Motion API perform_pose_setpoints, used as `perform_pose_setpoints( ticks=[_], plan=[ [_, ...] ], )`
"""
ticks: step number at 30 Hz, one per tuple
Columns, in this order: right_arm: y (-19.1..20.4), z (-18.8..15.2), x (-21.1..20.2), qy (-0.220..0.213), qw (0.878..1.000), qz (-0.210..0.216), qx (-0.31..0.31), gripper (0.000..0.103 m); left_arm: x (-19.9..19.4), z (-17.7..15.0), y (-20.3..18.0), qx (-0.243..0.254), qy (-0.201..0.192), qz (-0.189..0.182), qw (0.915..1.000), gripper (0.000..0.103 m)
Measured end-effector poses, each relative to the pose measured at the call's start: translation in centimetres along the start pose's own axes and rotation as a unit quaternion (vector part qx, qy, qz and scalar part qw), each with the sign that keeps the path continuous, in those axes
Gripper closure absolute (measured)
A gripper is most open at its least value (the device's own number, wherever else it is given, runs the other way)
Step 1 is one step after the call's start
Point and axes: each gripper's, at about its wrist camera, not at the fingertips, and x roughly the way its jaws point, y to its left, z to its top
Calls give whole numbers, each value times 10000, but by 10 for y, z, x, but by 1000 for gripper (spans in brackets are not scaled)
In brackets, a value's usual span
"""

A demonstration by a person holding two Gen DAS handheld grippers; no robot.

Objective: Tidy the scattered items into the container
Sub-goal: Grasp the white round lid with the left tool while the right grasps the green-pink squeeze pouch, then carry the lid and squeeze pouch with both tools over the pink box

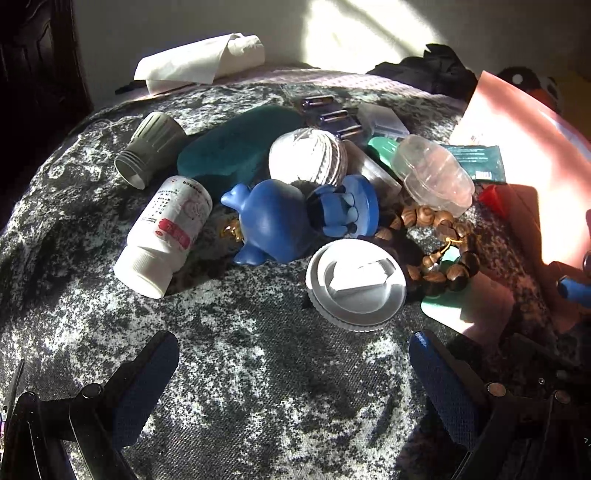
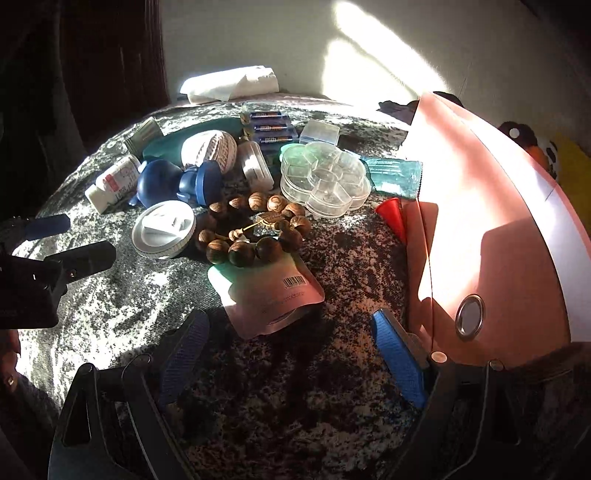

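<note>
Left hand-held gripper point(image 1: 293, 347) and right hand-held gripper point(image 2: 290, 325) are both hovering released, grasping nothing; white lid point(image 1: 356, 284) is lying beside wooden bead bracelet point(image 2: 255, 227).

a mottled grey and white cloth point(image 1: 258, 369) covers the surface in both views, lit in patches by sunlight. at its far edge a loosely folded white tissue point(image 1: 201, 62) lies near the pale wall point(image 1: 369, 29). a dark wooden door point(image 1: 33, 55) stands at the far left. behind the far right edge lies a heap of black fabric point(image 1: 432, 68), and just beside it a plush toy point(image 2: 532, 142) with black, white and orange patches.
</note>
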Motion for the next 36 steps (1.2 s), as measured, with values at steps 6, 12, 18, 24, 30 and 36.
perform_pose_setpoints(
  ticks=[6,12,18,24,30,36],
  plan=[
    [-2,1,21,236,9993,25,-274,12,36,12,-17,-73,266,-91,9996,0],
    [-1,10,34,253,9987,-2,-446,12,55,16,-21,-124,367,84,9992,0],
    [4,15,44,318,9975,65,-620,13,64,16,-27,64,326,291,9990,1],
    [15,19,55,306,9959,122,-844,13,61,16,-23,86,170,382,9991,18],
    [18,22,56,537,9948,382,-781,30,52,15,-13,-8,95,443,9990,38],
    [25,17,46,624,9944,346,-780,33,41,4,-11,-24,121,497,9987,38]
  ],
)
